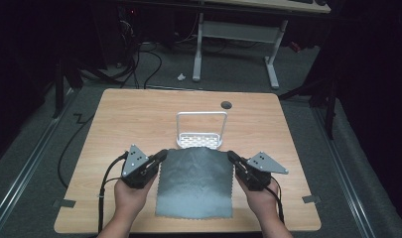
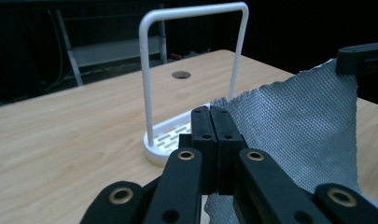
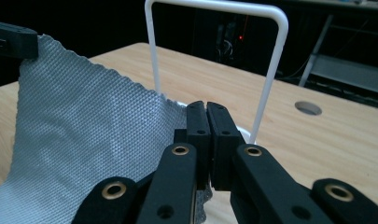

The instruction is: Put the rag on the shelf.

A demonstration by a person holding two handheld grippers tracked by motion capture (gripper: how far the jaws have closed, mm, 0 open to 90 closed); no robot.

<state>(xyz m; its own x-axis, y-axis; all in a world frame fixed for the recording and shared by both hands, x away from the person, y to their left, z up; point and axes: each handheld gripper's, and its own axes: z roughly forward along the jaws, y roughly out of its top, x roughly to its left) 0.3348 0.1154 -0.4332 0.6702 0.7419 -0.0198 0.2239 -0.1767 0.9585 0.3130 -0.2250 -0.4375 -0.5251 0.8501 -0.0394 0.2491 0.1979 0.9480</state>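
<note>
A grey woven cloth [image 1: 196,181] with zigzag edges lies on the wooden table, its far edge raised off the surface. My left gripper [image 1: 163,155] is shut on the cloth's far left corner [image 2: 224,105]. My right gripper [image 1: 232,156] is shut on the far right corner [image 3: 177,116]. The cloth [image 2: 298,126] [image 3: 84,140] hangs stretched between the two. Just beyond it stands a white rack [image 1: 201,140] with a slotted base and a tall loop handle [image 2: 191,14] [image 3: 214,7], its near part hidden by the cloth.
The table [image 1: 139,119] has a round cable hole [image 1: 226,104] behind the rack. Beyond the table's far edge are floor cables [image 1: 139,64] and the white legs of another desk [image 1: 233,34]. Tape tabs mark the near corners [image 1: 63,203].
</note>
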